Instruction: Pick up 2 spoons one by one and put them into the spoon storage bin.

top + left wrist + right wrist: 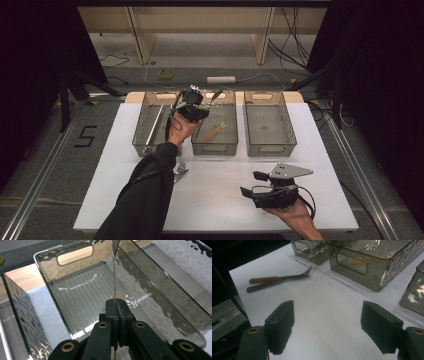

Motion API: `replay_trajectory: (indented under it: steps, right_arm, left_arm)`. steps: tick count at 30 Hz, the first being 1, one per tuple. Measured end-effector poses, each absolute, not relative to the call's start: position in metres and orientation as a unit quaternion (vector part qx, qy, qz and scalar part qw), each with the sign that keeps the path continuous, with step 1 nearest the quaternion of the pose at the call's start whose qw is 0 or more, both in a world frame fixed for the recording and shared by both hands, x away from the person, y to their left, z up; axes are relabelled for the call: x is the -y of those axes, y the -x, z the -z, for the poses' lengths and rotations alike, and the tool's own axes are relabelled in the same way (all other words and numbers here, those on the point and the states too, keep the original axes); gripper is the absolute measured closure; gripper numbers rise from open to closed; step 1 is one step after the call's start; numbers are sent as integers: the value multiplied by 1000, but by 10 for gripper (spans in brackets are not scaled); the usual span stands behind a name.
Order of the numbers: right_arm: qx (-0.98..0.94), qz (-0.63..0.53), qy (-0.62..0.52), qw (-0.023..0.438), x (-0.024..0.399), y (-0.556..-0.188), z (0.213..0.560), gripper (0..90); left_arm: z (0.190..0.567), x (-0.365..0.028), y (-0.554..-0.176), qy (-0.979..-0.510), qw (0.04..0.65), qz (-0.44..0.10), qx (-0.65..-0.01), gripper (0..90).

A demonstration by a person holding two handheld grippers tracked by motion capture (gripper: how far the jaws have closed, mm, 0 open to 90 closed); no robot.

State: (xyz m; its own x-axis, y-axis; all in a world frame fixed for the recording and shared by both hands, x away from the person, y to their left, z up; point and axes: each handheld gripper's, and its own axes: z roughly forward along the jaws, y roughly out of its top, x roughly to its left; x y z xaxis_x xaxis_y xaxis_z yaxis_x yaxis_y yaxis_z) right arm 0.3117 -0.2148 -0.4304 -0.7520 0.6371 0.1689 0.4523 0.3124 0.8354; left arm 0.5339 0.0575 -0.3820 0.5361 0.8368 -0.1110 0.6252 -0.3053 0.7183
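three bins (214, 125) wall the far side; near table (220, 200) lies open.

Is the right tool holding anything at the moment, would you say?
No, the right tool has its jaws wide apart over bare table, with nothing between them.

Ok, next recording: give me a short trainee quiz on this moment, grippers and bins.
1. True or false: the right gripper has its jaws open, with nothing between them.
2. What does the left gripper pinch? A) a thin metal utensil B) a sponge C) a cup
3. How many smoky plastic bins stand on the white table?
Key: 1 true; 2 A; 3 three.
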Motion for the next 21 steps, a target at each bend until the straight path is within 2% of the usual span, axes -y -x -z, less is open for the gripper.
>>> replay_trajectory:
  steps: [21]
  right_arm:
    - [-805, -478, -337, 95, 214, -311, 431, 281]
  left_arm:
    - [402, -52, -536, -796, 360, -135, -467, 860]
